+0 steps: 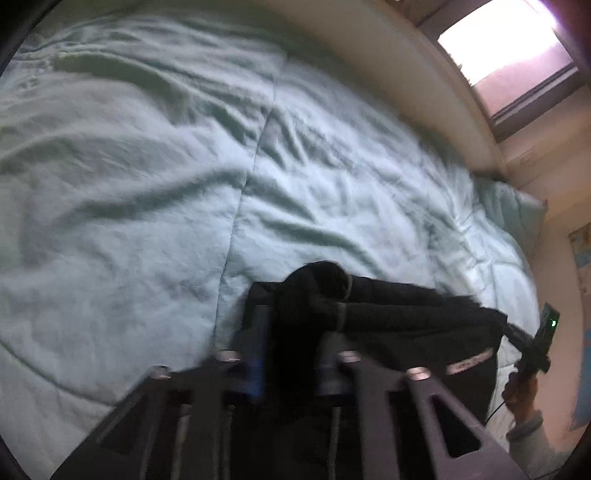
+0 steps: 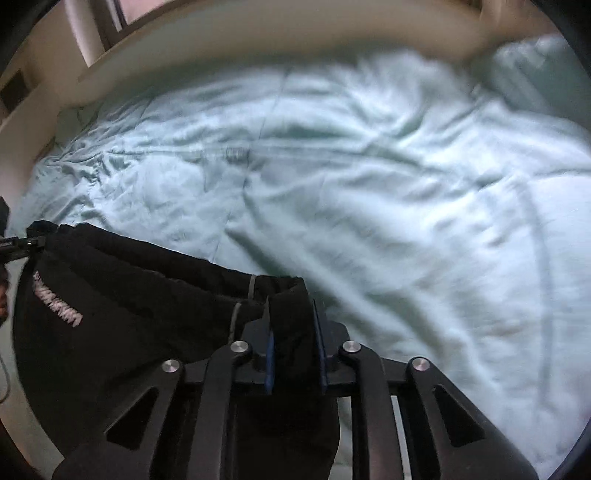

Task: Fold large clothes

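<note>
A black garment [image 1: 406, 321] with a pale printed label [image 1: 469, 363] hangs stretched between my two grippers above a pale green bed cover [image 1: 184, 184]. My left gripper [image 1: 295, 314] is shut on one bunched end of it. My right gripper [image 2: 291, 325] is shut on the other end [image 2: 288, 325]. In the right wrist view the garment [image 2: 122, 295] runs left to the left gripper [image 2: 26, 243]; the label [image 2: 55, 304] shows there too. In the left wrist view the right gripper [image 1: 513, 332] shows at the far right, held by a hand. The lower garment is hidden below both grippers.
The wrinkled green cover [image 2: 369, 203] fills the bed. A cream padded bed frame [image 1: 424, 92] curves along the far edge, also in the right wrist view [image 2: 258, 33]. A window [image 1: 509, 48] sits beyond it. A pillow [image 2: 528, 70] lies at the far right.
</note>
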`<state>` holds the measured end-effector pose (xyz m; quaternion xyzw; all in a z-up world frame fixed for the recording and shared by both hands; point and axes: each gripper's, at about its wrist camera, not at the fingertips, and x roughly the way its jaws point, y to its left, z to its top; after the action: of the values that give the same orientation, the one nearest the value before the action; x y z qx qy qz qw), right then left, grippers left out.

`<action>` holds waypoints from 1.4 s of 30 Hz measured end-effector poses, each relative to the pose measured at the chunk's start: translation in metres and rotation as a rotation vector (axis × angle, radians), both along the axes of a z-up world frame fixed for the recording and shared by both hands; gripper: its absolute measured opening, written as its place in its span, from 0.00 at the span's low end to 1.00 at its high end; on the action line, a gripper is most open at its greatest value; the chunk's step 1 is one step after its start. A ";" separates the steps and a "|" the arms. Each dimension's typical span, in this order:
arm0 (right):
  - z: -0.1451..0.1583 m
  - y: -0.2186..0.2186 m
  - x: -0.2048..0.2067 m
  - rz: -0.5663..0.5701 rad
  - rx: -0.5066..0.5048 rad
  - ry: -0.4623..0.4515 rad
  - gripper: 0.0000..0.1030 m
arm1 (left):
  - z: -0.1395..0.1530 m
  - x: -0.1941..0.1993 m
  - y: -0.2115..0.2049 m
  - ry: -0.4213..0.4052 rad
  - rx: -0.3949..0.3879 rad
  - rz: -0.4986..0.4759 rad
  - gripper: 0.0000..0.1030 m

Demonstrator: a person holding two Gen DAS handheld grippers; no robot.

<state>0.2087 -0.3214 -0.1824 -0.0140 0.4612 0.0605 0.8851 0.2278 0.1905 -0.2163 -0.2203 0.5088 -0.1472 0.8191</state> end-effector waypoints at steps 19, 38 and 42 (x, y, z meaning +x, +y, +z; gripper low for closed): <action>-0.014 -0.021 0.053 -0.085 0.119 0.106 0.20 | 0.011 0.043 -0.005 -0.022 0.031 0.127 0.15; 0.005 -0.009 0.027 -0.125 -0.032 0.014 0.07 | 0.075 -0.034 -0.159 -0.089 -0.083 -0.314 0.51; -0.071 -0.002 0.043 -0.116 -0.053 0.242 0.15 | 0.031 -0.032 -0.197 0.027 0.019 -0.332 0.51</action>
<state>0.2519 -0.3233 -0.2539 -0.0032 0.5661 -0.0016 0.8243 0.1959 -0.0069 -0.1849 -0.1276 0.5507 -0.2726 0.7786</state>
